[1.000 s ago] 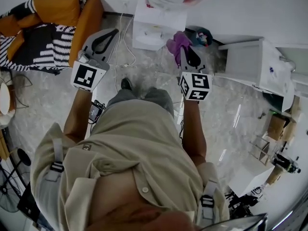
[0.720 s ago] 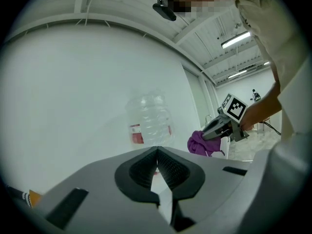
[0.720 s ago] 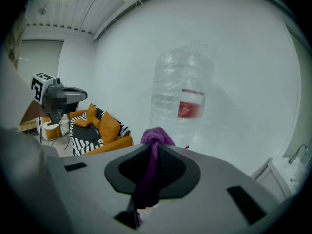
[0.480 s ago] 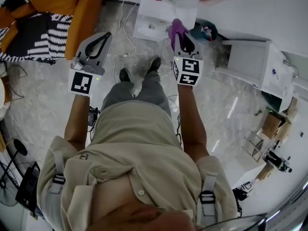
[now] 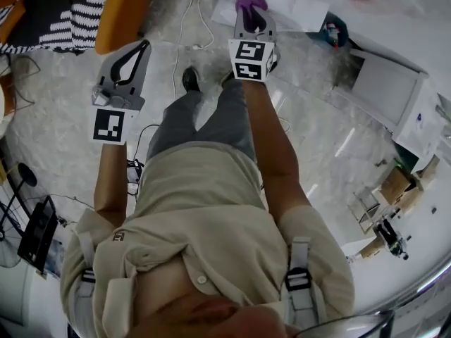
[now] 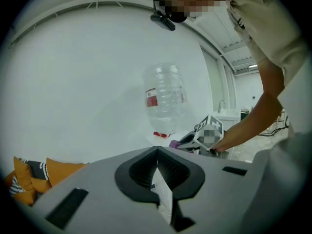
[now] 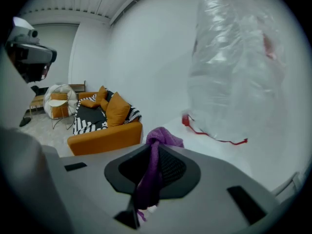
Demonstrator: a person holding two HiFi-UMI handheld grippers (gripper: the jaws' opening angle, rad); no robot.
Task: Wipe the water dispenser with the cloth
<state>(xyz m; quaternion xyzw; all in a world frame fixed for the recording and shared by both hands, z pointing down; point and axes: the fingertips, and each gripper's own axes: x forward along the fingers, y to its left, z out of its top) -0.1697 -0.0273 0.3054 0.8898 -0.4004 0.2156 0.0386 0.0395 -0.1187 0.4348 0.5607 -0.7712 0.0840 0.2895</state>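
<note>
A person [image 5: 204, 217] in a beige shirt stands on a marbled floor [image 5: 331, 118], arms stretched forward, a gripper in each hand. The right gripper [image 5: 251, 20] is clamped tight on a purple cloth [image 7: 155, 165]. In the right gripper view the fabric runs up between the closed jaws and bunches in a knot just past their tips. That bunch is close to the white dispenser [image 5: 299, 11], which stands directly ahead of the gripper; whether cloth and dispenser touch cannot be told.

On top of the dispenser sits a big clear bottle [image 7: 234, 77], wrapped in crinkled plastic film, with a red band round its lower end and a red label on its side. It fills the right half of the right gripper view, against a white wall [image 7: 151, 48].

The left gripper [image 6: 157, 151] has its jaws brought together with nothing between them; only a thin slit shows along the line where they meet. It hangs in the air to the left of the right gripper, further back and well apart from the dispenser. Its view takes in the bottle, the right gripper and the purple cloth, ahead and to the right.

An orange sofa [image 7: 105, 128] draped with black-and-white striped fabric stands along the wall to the left of the dispenser. White cables [image 5: 184, 27] trail across the floor between sofa and dispenser.
</note>
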